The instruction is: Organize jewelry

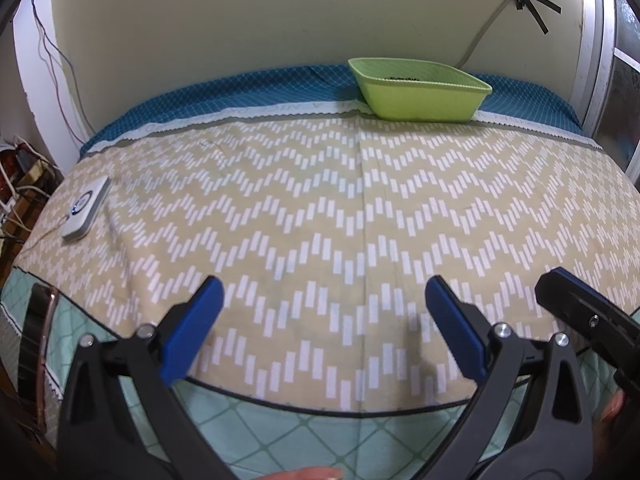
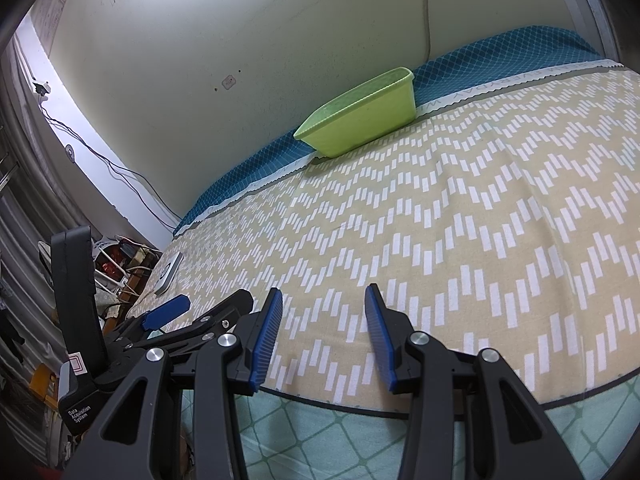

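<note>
left wrist view: looks forward and down along the left gripper (image 1: pixel 324 320) from the near edge of the chevron-patterned cloth (image 1: pixel 320 200), facing the wall, close above the surface.
right wrist view: sits beside it on the right, rolled, angled toward the far left.
shared: green tray (image 1: pixel 420 92) (image 2: pixel 360 120), white device (image 1: pixel 86 208) (image 2: pixel 168 274), cloth, each other's gripper.

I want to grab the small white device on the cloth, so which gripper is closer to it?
Left. The left gripper hangs nearer the white device; the right gripper sits beyond it, farther away.
</note>
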Demonstrator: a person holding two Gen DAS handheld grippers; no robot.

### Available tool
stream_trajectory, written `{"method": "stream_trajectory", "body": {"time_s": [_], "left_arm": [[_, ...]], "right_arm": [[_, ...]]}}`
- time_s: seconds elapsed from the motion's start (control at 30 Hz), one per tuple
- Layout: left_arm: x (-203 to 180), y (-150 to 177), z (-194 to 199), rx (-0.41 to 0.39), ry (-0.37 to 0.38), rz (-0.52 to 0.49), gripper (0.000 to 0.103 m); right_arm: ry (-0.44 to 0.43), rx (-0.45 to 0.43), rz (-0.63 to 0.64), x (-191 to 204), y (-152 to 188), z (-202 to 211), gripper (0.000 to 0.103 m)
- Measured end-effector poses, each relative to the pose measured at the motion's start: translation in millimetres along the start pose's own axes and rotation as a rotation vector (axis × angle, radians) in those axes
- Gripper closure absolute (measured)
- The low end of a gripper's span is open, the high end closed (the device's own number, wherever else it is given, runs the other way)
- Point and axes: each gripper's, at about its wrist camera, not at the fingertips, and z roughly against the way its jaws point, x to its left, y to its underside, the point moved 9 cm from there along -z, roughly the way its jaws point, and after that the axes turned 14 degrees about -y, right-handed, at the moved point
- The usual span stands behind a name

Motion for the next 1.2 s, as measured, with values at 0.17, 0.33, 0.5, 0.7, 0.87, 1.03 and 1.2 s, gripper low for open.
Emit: {"method": "stream_trajectory", "body": {"time_s": [0.17, 0.33, 0.5, 0.7, 0.87, 1.03, 1.2], "left_arm": [[-0.1, 0.4, -2.0, 0.002, 0.000, -0.005, 0.006], [0.0, 0.9, -2.6, 0.002, -0.002, -0.007, 0.006], [0.0, 0.9, -2.3, 0.002, -0.002, -0.008, 0.006], [-0.8, 0.7, -1.6, -0.002, -0.003, -0.009, 0.006], [-0.3, 0.3, -0.6, -0.017, 0.000, -0.022, 0.006], [0.8, 1.8, -2.4, -0.008, -0.001, -0.031, 0.006], [2.0, 2.0, -5.8, -0.001, -0.004, -0.037, 0.006]], "right_arm": [[0.000, 0.000, 0.000, 0.1, 0.1, 0.0, 0.077], [0.000, 0.000, -0.001, 0.0, 0.1, 0.3, 0.077], [0.001, -0.001, -0.001, 0.8, 0.8, -0.4, 0.077], [0.000, 0.000, -0.001, 0.2, 0.3, -0.6, 0.077], [-0.001, 0.000, -0.001, -0.7, -0.3, 0.1, 0.077], [-0.001, 0.001, -0.001, -0.4, 0.0, -0.7, 0.077], [-0.002, 0.001, -0.001, -1.4, -0.8, 0.1, 0.077]]}}
